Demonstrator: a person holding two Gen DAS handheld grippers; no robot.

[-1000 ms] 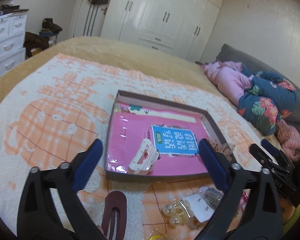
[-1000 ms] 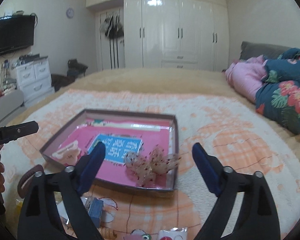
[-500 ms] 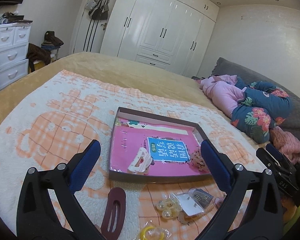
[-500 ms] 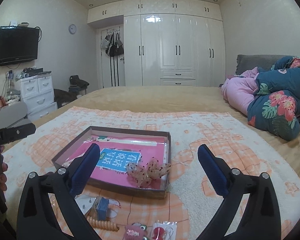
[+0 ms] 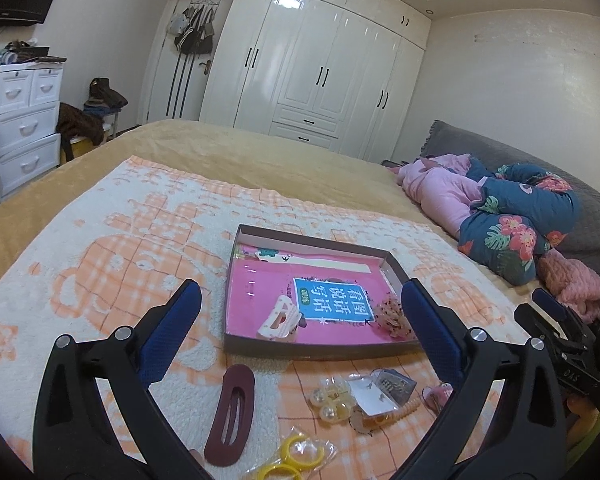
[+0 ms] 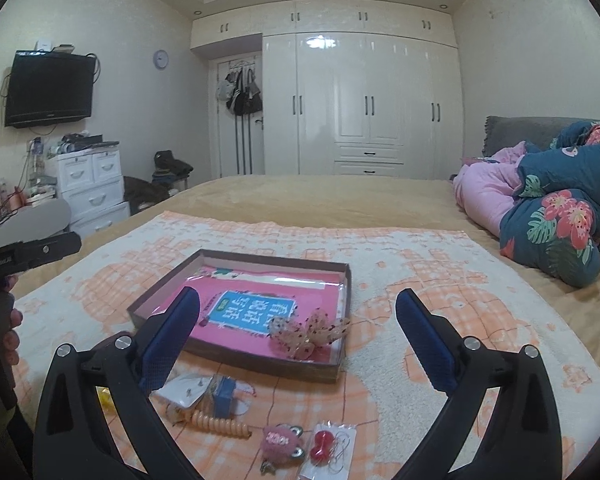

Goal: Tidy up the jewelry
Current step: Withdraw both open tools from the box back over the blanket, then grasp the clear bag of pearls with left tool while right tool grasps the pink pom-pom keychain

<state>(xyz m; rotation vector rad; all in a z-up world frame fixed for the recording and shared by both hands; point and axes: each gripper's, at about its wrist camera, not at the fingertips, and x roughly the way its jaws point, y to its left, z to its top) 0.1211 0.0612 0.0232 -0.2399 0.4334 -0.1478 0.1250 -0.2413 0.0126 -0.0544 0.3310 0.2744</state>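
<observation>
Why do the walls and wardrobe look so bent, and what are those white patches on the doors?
Both wrist views use a fisheye lens, so straight lines bow and the corners go black. Left wrist view: the wardrobe leans and curves, with ceiling-light glare on its glossy doors. Right wrist view: the same glare sits high on the doors, and the tray stays sharp.

Blanket (image 6: 440, 280) right of tray (image 6: 300, 368) lies bare; trinkets (image 5: 360, 400) crowd its front.

Large white Chinese characters, 看图说话, stand on the blue label (image 5: 332, 300) of the pink book (image 5: 260, 292) in the box (image 5: 312, 350), lower centre of the left wrist view. A small green tag on that label is too small to read. At the lower right edge, the black mount (image 5: 572, 364) bears "DAS".
</observation>
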